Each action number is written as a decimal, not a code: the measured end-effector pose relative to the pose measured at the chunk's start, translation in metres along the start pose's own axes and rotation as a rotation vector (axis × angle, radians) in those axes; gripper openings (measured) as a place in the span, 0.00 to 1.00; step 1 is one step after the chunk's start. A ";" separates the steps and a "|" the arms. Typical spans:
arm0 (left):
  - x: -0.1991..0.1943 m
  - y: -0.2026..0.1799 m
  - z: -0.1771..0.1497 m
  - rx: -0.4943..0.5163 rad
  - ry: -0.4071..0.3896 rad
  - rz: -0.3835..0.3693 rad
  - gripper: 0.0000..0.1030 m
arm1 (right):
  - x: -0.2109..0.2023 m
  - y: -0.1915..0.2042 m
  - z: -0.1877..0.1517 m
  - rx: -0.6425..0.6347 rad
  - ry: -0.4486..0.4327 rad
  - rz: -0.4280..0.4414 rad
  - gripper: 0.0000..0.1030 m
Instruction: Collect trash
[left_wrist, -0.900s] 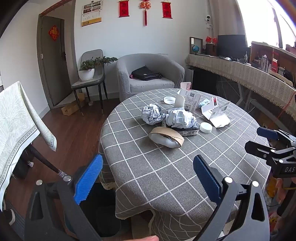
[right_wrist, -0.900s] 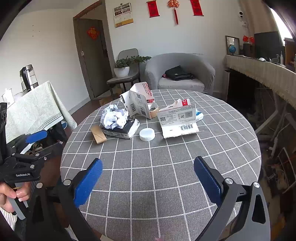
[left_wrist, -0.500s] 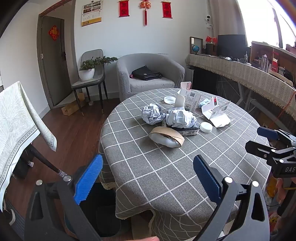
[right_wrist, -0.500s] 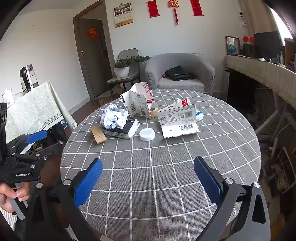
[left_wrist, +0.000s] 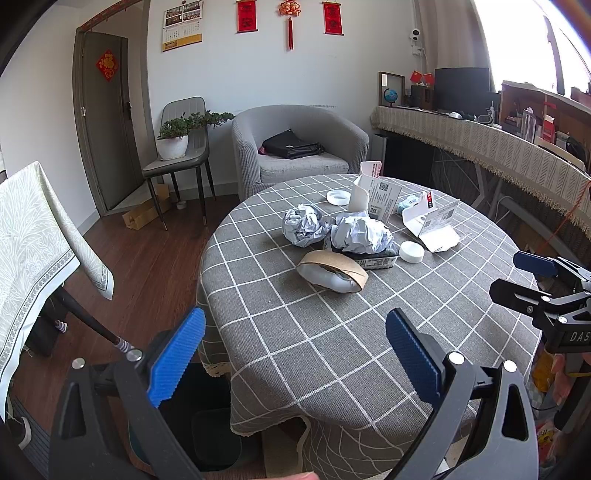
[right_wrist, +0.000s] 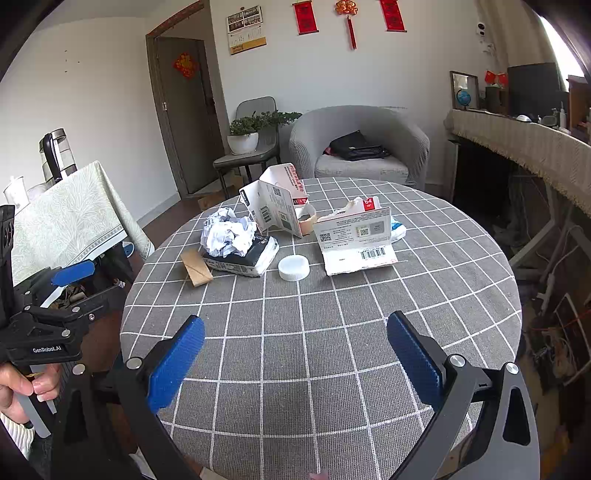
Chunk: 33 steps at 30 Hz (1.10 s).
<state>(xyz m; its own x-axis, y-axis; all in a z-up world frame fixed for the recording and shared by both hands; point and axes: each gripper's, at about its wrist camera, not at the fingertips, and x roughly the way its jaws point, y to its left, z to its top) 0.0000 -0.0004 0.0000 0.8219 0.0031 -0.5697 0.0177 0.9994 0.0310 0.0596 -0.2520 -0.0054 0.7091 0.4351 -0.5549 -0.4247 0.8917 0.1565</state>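
Observation:
Trash lies at the middle of a round table with a grey checked cloth (left_wrist: 317, 332): two crumpled paper balls (left_wrist: 304, 225) (left_wrist: 362, 234), a brown tape roll (left_wrist: 332, 271), a white cap (left_wrist: 412, 252) and torn white packaging (left_wrist: 430, 225). In the right wrist view the same heap shows a paper ball (right_wrist: 228, 236) on a flat packet (right_wrist: 245, 258), a white cap (right_wrist: 293, 268) and a labelled carton (right_wrist: 354, 240). My left gripper (left_wrist: 293, 358) hovers open at the table's near left edge. My right gripper (right_wrist: 295, 360) hovers open over the near cloth. Nothing is between either pair of fingers.
A dark bin (left_wrist: 207, 417) stands on the floor under the table's left edge. A second table with a pale patterned cloth (left_wrist: 33, 240) is at the left. A grey armchair (left_wrist: 299, 144) and a chair with a potted plant (left_wrist: 177, 147) stand behind. A long draped counter (left_wrist: 498, 147) runs along the right.

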 end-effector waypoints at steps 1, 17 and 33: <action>0.000 0.000 0.000 0.000 0.000 0.001 0.97 | 0.000 0.000 0.000 0.000 0.000 0.000 0.97; 0.001 0.001 -0.002 0.001 0.002 0.003 0.97 | 0.002 0.000 0.001 0.001 0.001 -0.001 0.97; 0.007 0.004 -0.007 0.002 0.003 0.002 0.97 | 0.001 0.001 -0.001 -0.002 0.002 -0.004 0.97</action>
<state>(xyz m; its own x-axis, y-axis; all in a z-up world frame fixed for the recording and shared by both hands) 0.0020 0.0035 -0.0099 0.8200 0.0053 -0.5724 0.0172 0.9993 0.0339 0.0597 -0.2509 -0.0072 0.7095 0.4315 -0.5572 -0.4232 0.8931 0.1528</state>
